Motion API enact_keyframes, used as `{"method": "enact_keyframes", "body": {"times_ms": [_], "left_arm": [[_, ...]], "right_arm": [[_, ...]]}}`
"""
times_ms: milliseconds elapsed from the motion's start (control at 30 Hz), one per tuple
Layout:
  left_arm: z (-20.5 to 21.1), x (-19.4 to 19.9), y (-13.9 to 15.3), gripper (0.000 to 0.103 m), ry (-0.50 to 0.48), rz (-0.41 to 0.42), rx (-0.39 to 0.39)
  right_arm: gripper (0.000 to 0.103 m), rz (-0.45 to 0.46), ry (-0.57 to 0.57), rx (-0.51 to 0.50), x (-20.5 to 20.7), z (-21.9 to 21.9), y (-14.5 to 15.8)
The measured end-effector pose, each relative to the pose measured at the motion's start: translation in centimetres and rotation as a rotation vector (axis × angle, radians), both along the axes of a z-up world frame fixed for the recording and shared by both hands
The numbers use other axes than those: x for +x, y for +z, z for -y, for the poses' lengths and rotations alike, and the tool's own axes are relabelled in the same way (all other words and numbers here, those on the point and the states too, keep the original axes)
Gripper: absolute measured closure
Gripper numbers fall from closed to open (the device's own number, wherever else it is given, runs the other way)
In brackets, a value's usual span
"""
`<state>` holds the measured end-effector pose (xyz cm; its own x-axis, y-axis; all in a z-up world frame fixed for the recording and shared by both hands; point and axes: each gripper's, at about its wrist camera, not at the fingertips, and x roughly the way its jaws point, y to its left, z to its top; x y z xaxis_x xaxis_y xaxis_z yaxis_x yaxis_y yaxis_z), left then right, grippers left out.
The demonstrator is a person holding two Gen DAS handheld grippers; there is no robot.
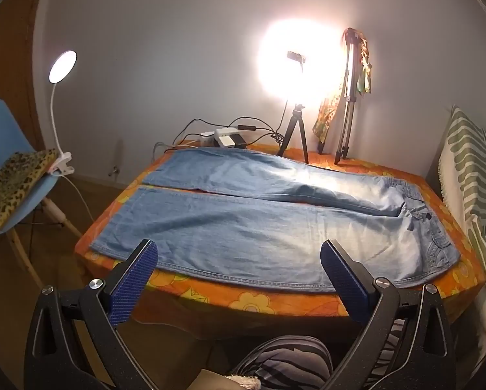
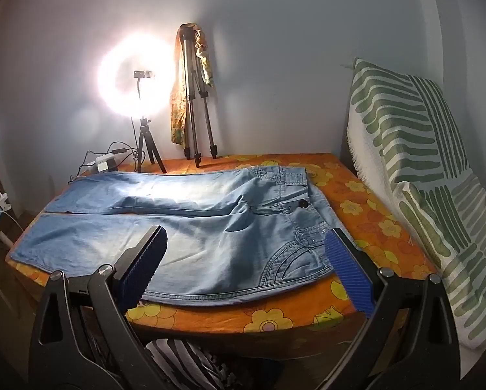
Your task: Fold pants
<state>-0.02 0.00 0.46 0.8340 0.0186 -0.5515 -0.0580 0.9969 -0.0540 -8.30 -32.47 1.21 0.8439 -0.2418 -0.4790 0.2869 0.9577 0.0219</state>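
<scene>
— Both sets of fingers stand spread as wide as they go, nothing between them. On the left gripper (image 1: 239, 256) the blue pads (image 1: 135, 279) frame the near trouser leg, and the right gripper (image 2: 248, 247) frames the hip end.

— So where are the pants (image 1: 259, 224) exactly?

— Just past the fingertips, lying flat on the table (image 1: 243, 302) with its orange flowered cover. Beyond the left gripper's tips you see both legs side by side, hems off to the left of its left finger, waistband away past its right finger. Ahead of the right gripper the curved pocket stitching sits close inside its right finger (image 2: 347, 273), and the button (image 2: 303, 204) lies further out beyond it.

— Any fold made yet?

— None that I can see. The legs lie apart with a thin strip of cover showing between them, and the whole length is stretched out. I'd say the folding hasn't started; neither gripper touches the denim.

— What's left, then?

— Everything, by my reckoning: bring one leg over the other, then fold the length down. The near edge, right under the fingertips, looks like the likely place to pinch first.
</scene>
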Motion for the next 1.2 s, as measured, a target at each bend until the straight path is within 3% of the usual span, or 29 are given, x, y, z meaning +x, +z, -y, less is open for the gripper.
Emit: {"method": "enact_keyframes", "body": {"times_ms": [1200], "left_arm": [[-0.49, -0.51, 0.29, 0.003, 0.01, 0.013, -0.009]], "right_arm": [[0.003, 0.011, -0.013, -0.01, -0.55, 0.33, 0.45]]}}
